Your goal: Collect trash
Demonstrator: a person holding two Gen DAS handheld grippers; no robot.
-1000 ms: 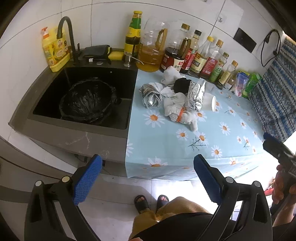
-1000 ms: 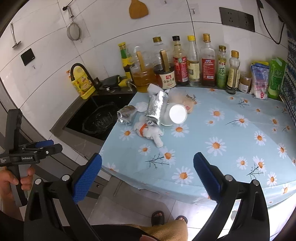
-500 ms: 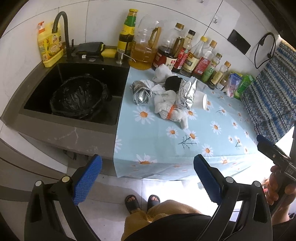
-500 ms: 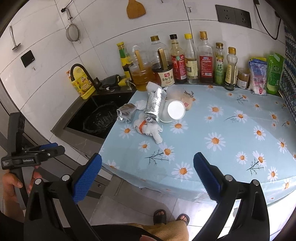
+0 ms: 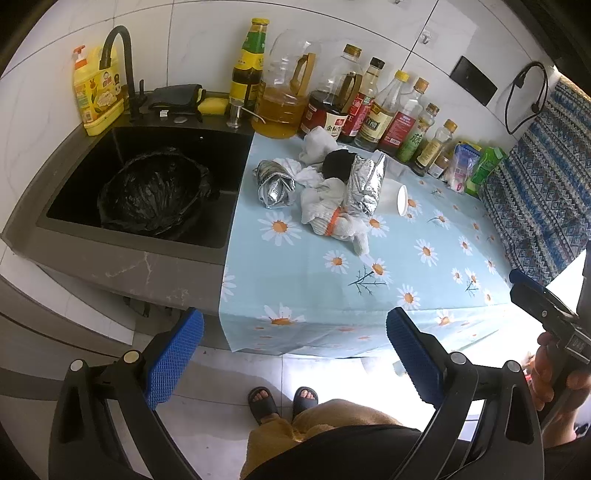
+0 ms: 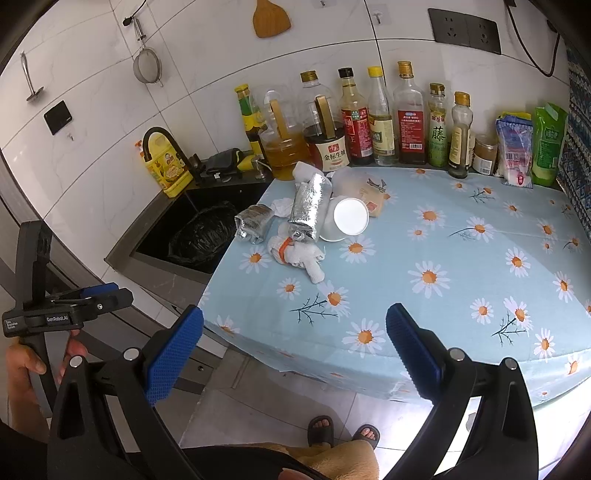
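Both grippers (image 5: 294, 343) (image 6: 294, 341) wide-spread before counter (image 5: 332, 273)

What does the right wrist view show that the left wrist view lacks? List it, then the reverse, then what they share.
Only the right wrist view: a wooden spatula and a strainer hanging on the wall.
Only the left wrist view: the full inside of the black trash bag in the sink.
Both: the foil bag, white cup and crumpled tissue on the daisy tablecloth, plus the bottle row.

"GenRobot.AI" on left gripper (image 6: 107, 293), "金标生抽" on soy sauce jug (image 6: 328, 147), "藤" on green bottle (image 6: 438, 127)
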